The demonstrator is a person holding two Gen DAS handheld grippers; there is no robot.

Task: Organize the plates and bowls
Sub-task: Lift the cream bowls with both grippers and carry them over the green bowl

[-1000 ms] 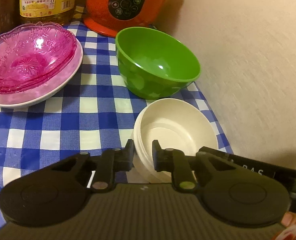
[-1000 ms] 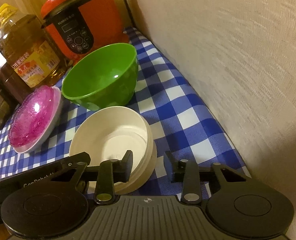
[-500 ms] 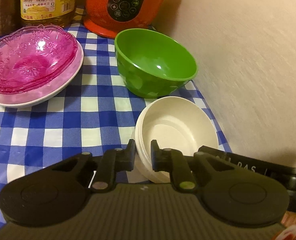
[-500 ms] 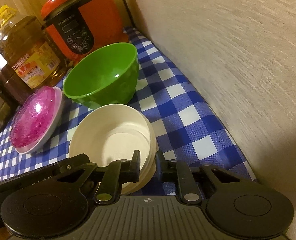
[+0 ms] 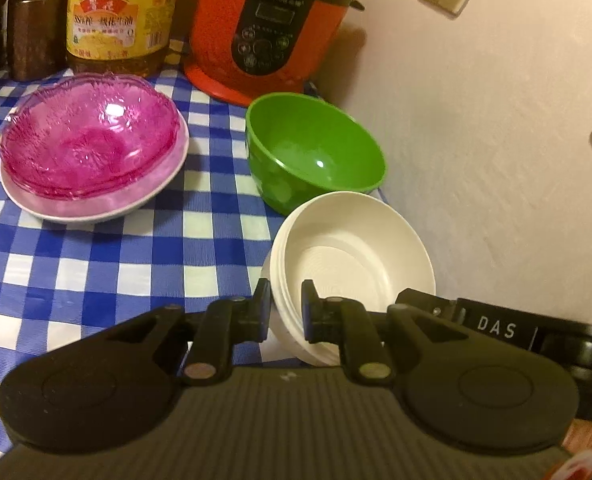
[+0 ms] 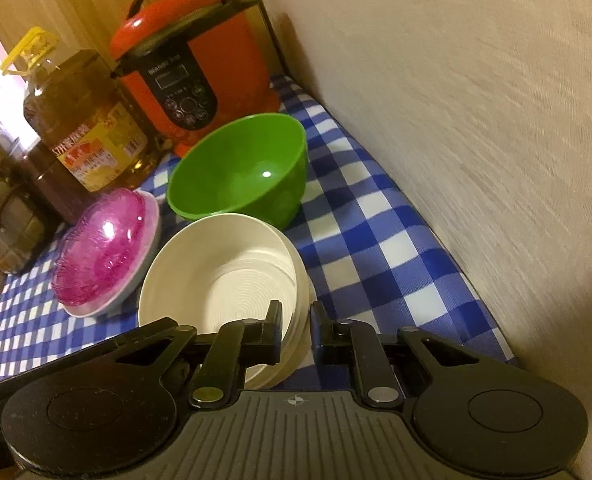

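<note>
Since the earlier frame the cream bowl stack (image 5: 351, 256) has lifted and tilted off the checked tabletop (image 5: 96, 264). Left tongs (image 5: 286, 312) are clamped on the stack's near rim; right tongs (image 6: 296, 336) likewise on its opposite rim. The stack sits just before the green bowl (image 5: 315, 156).

My left gripper (image 5: 283, 312) points steeply downward, its jaws clamped on the near-left rim of the white bowl stack (image 5: 351, 256). My right gripper (image 6: 296, 334) holds the same downward pitch, its jaws clamped on the stack's near-right rim.
</note>
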